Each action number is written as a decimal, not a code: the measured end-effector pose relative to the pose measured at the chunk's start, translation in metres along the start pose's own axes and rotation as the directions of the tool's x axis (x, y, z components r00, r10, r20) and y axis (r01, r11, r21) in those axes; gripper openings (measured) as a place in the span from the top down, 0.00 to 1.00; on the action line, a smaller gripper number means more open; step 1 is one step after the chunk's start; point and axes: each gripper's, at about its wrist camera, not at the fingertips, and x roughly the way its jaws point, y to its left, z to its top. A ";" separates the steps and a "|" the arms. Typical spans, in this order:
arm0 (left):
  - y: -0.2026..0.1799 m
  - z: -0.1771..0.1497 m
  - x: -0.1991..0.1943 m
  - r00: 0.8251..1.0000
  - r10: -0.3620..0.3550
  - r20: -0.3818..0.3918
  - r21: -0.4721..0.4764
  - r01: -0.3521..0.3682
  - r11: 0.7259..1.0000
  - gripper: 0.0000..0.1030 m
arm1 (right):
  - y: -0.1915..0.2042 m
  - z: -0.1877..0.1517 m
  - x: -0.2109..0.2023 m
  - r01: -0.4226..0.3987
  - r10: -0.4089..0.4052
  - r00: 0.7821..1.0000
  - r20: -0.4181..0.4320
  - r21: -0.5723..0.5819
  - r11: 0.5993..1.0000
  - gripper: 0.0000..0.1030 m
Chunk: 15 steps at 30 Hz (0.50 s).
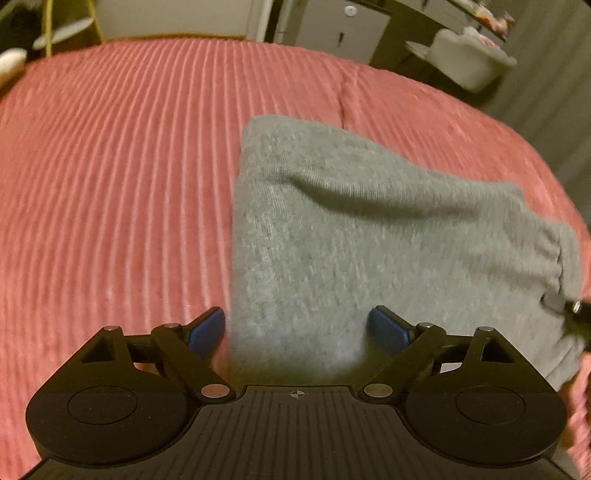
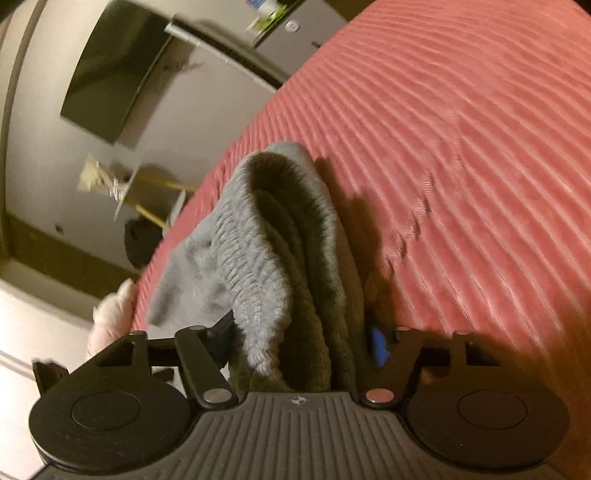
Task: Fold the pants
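Observation:
The grey pants lie folded into a thick bundle on the pink ribbed bedspread. My left gripper is open, its blue pads on either side of the bundle's near left corner. In the right wrist view my right gripper is wide apart around the ribbed waistband end of the pants, several layers thick between the jaws; I cannot tell whether the pads press the cloth. The tip of the right gripper shows at the pants' right edge in the left wrist view.
The pink bedspread fills both views. Beyond the bed stand a white tub chair and grey cabinets. In the right wrist view there is a dark wall panel and a yellow-legged stand.

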 end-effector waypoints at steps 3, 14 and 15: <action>-0.001 0.004 0.010 1.000 -0.014 -0.013 -0.017 0.013 1.000 0.10 | 0.005 0.002 0.004 -0.006 0.005 1.000 -0.027 -0.047 0.999 0.34; -0.036 0.003 0.008 0.999 0.020 0.051 0.170 -0.029 0.985 0.46 | 0.024 -0.005 0.017 0.059 -0.062 0.998 -0.018 -0.100 0.993 0.44; -0.039 0.003 0.007 0.998 0.027 0.057 0.183 -0.037 0.982 0.51 | 0.032 -0.008 0.016 0.071 -0.073 0.997 -0.007 -0.128 0.989 0.45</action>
